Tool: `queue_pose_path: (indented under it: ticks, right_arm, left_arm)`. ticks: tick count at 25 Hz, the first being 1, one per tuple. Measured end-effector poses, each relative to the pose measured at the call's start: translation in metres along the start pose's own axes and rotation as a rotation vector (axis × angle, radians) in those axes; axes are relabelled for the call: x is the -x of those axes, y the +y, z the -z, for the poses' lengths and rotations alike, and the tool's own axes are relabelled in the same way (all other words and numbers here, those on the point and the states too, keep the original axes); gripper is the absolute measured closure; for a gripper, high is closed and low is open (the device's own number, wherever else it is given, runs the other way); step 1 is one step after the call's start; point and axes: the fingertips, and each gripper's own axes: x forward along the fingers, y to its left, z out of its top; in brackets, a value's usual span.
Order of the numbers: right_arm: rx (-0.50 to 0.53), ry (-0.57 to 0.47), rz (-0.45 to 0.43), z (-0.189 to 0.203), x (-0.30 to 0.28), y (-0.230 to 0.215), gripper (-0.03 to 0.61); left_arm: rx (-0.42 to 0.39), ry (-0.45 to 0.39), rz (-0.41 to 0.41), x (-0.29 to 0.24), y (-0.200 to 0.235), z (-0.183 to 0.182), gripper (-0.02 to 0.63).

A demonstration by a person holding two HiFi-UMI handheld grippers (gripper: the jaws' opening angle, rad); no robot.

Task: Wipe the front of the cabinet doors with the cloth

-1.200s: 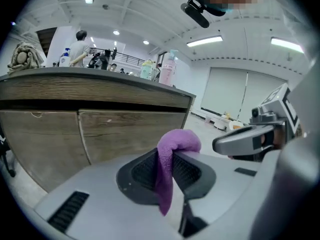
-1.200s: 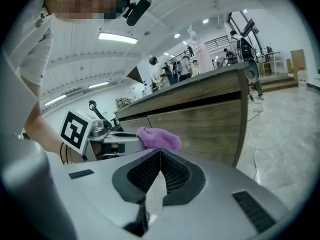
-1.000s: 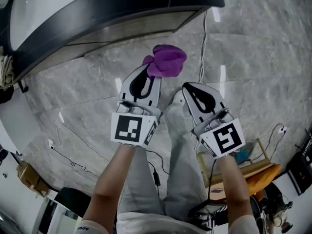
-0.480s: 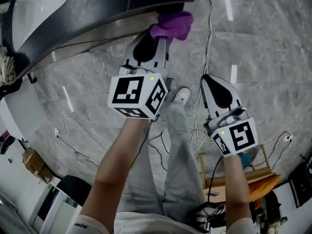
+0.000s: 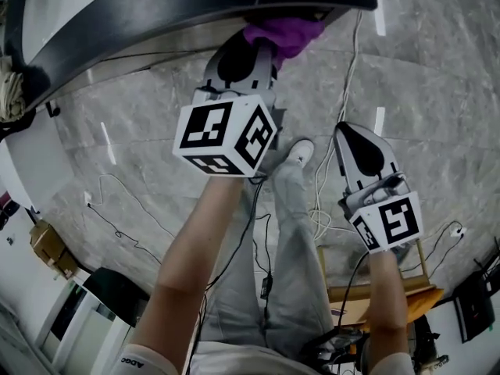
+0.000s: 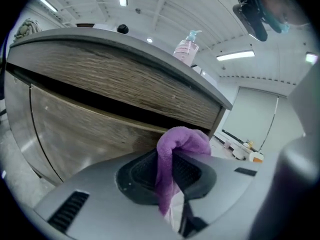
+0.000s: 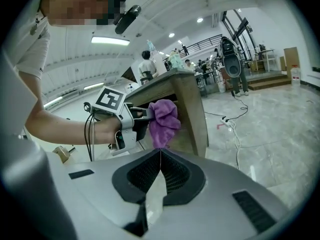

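Grey marble floor [image 5: 437,69] (glossy) bears loose cables [image 5: 319,219] and the cabinet [image 6: 100,84].

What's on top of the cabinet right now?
A pink bottle and a small dark round object stand on the cabinet top. The rest of the top is hidden by its front edge.

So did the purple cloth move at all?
Yes. The cloth, held in the left hand-held gripper, went forward: it was clear of the cabinet before, now it reaches its edge.
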Motion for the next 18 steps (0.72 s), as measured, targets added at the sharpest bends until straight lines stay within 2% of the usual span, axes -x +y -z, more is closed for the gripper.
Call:
queue_pose_path:
  ticks: [6, 18]
  right_arm:
    - [0.032, 0.020, -0.025, -0.006, -0.033, 0.035, 0.551]
    - [0.057, 0.042, -0.059, -0.019, -0.119, 0.142, 0.551]
  left_arm:
    - [0.012, -0.009, -0.039, 0.023, 0.057, -0.008, 0.555]
    - [-0.004, -0.006, -0.066, 0.080, 0.188, -0.040, 0.554]
